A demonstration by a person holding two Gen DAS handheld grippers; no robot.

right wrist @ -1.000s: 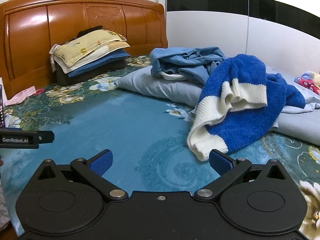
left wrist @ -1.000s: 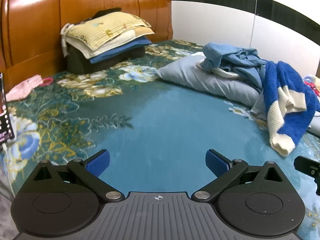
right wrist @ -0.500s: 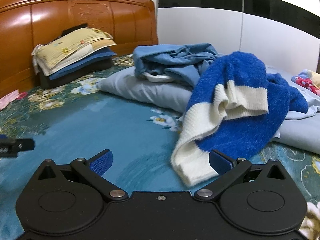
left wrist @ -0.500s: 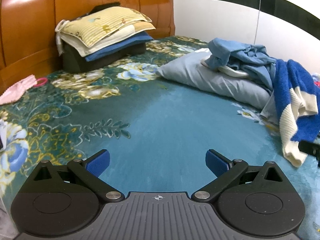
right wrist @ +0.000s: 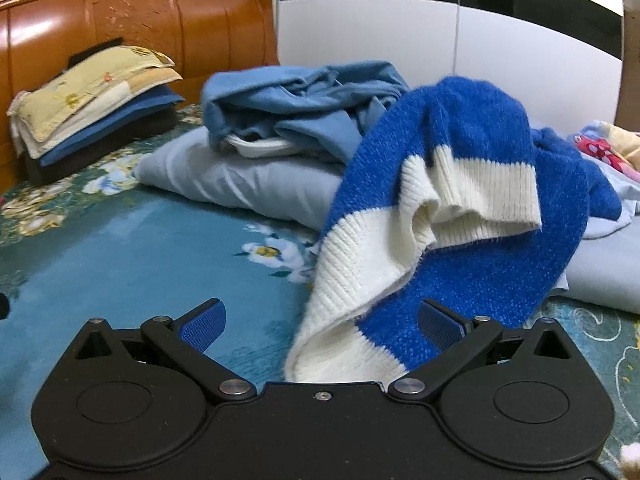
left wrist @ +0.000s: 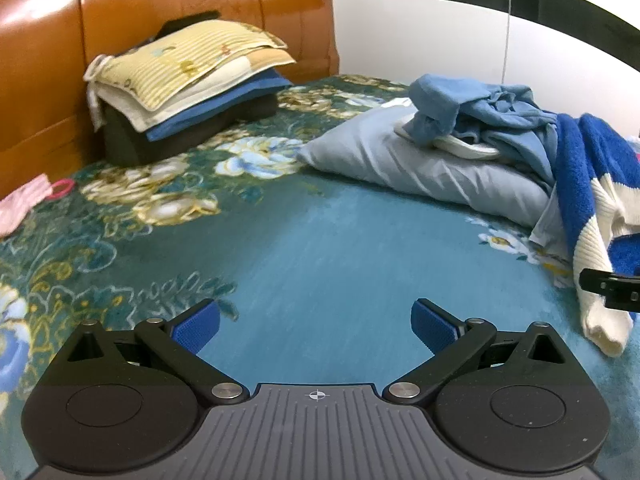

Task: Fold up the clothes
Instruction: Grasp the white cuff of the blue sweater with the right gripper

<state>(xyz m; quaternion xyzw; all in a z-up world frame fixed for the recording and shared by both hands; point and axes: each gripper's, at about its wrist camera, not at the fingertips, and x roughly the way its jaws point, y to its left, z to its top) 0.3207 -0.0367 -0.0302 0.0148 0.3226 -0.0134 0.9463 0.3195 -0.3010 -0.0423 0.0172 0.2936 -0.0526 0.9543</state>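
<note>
A blue and white knitted sweater (right wrist: 448, 216) lies crumpled over a grey pillow (right wrist: 224, 178), its white ribbed hem hanging down onto the teal bedspread. My right gripper (right wrist: 322, 330) is open, and the hem's lowest end lies between its fingers without being clamped. A light blue garment (right wrist: 304, 108) is bunched on the pillow behind the sweater. My left gripper (left wrist: 316, 326) is open over bare bedspread, well left of the sweater (left wrist: 592, 200). Part of the right gripper shows at the right edge of the left wrist view.
A stack of folded clothes (left wrist: 188, 80) stands against the orange wooden headboard (left wrist: 168, 8). A pink cloth (left wrist: 22, 204) lies at the far left. White wardrobe doors (right wrist: 440, 52) rise behind the bed. The floral teal bedspread (left wrist: 312, 240) stretches between the grippers and the pillow.
Both grippers have moved forward across the bed. The right one has closed in on the sweater until the white hem sits between its open fingers.
</note>
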